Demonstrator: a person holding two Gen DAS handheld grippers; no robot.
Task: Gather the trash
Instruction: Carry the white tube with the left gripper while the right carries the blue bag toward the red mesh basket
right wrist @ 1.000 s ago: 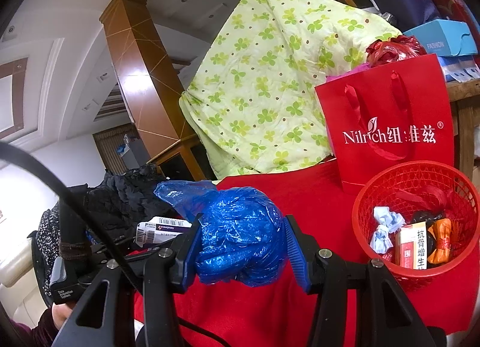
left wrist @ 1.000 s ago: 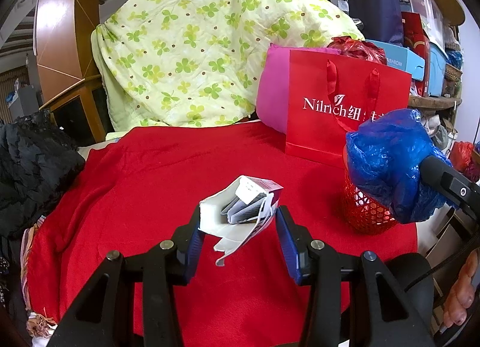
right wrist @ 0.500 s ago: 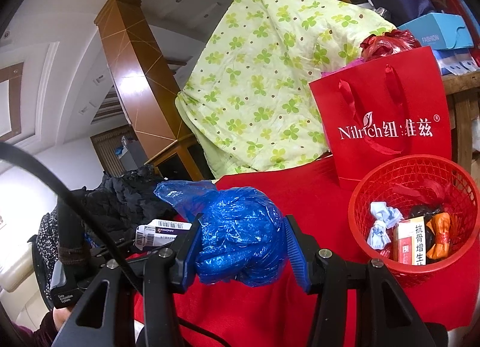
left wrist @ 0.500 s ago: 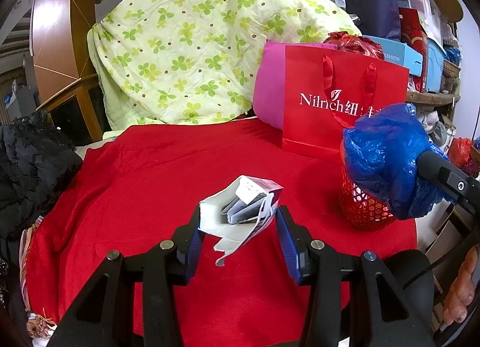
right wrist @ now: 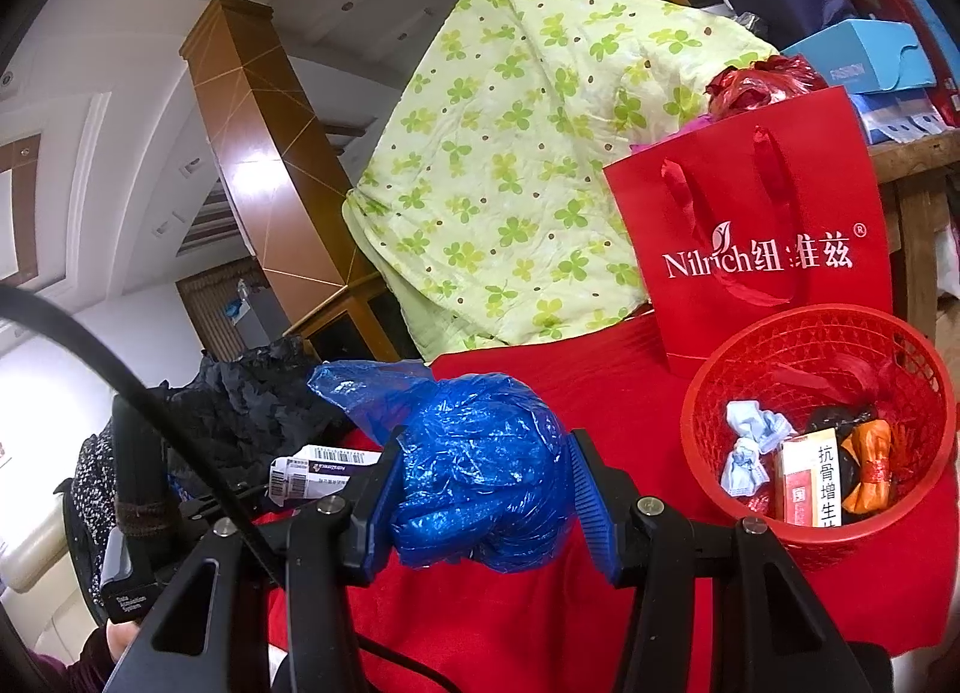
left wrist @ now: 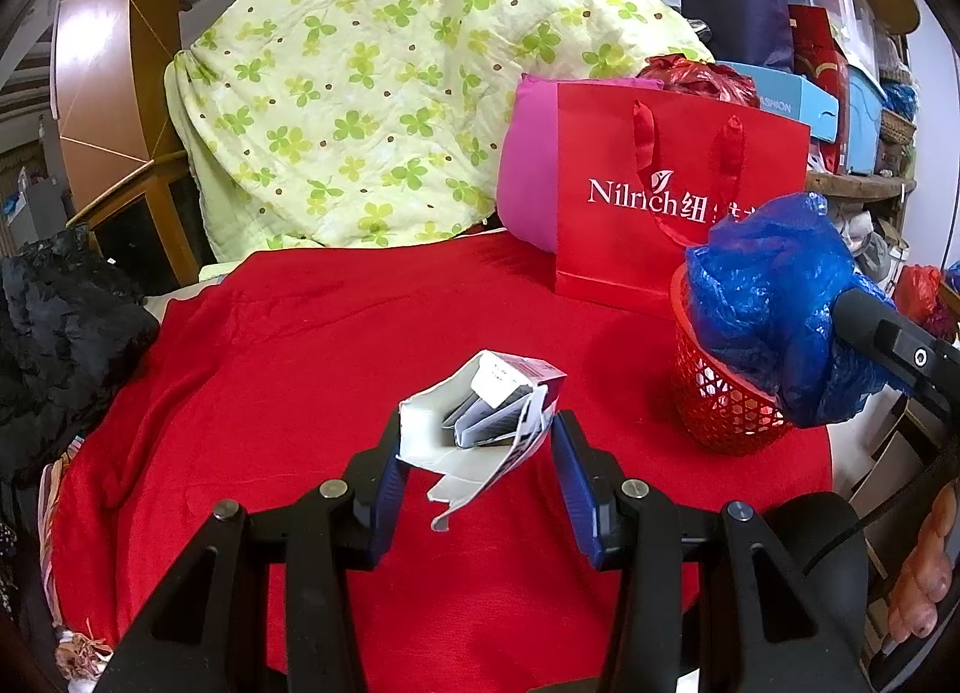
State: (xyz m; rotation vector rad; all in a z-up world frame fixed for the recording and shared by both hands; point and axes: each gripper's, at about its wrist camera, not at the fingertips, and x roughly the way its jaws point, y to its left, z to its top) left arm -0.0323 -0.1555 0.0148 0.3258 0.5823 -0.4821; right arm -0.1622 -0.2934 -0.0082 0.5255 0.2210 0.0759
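The left gripper [left wrist: 477, 444] is clamped on a torn white carton [left wrist: 480, 411], which sits at centre frame in the left view above the red cloth [left wrist: 336, 345]. The right gripper [right wrist: 480, 489] is clamped on a wad of blue bag [right wrist: 480, 471], low centre in its own view.

Since a second ago both loads sit the same between the fingers, so neither grip has slipped. What has changed is the framing: in the right view the red basket [right wrist: 750, 519] has slid a little left and down, now lower right with more of its inside showing, holding a crumpled wrapper [right wrist: 747, 447], a small box [right wrist: 807, 477] and an orange packet [right wrist: 870, 474]. In the left view the blue wad [left wrist: 774, 303] hangs at the right edge, overlapping the basket's rim [left wrist: 681, 297].

I judge the right hand is closing on the basket and the bag is near its drop; the carton is well apart from the basket and should go in after. The red Nilrich bag [right wrist: 756, 213] stands just behind the basket.
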